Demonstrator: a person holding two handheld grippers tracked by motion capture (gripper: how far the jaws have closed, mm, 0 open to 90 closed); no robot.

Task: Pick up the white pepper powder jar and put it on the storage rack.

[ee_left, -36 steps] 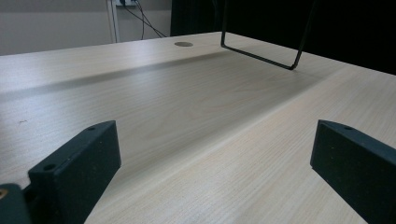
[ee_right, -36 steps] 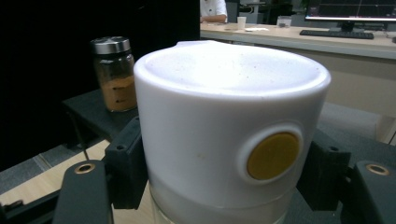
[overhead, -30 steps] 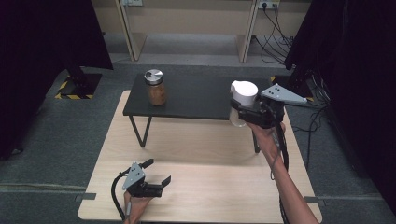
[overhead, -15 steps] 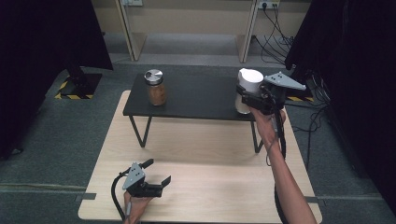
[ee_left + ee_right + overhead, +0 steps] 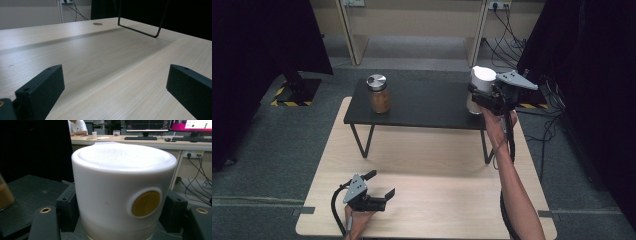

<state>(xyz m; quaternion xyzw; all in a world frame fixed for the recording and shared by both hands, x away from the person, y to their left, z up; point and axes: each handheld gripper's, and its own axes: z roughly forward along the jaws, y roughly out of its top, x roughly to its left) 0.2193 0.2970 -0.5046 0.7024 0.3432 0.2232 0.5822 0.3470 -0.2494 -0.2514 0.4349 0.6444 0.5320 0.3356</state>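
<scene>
My right gripper (image 5: 479,97) is shut on a white-lidded container (image 5: 481,82) and holds it at the right end of the black raised shelf (image 5: 427,107). In the right gripper view the white lid (image 5: 124,185) with a round yellow button fills the space between the black jaws. A glass jar (image 5: 378,93) with brown contents and a metal lid stands on the shelf's left part. Low on the wooden table (image 5: 427,165), my left gripper (image 5: 382,185) stands open with nothing between its jaws; its own view has my left gripper (image 5: 113,82) over bare wood.
The shelf stands on thin black wire legs (image 5: 362,142) on the table. A wire leg (image 5: 140,27) and a round grommet hole (image 5: 97,24) lie ahead of the left jaws. Cables (image 5: 507,30) run along the floor at the back right.
The right gripper has carried the white-lidded container up and farther back, from the shelf's front right edge to over its right end. The left gripper has stayed still.
</scene>
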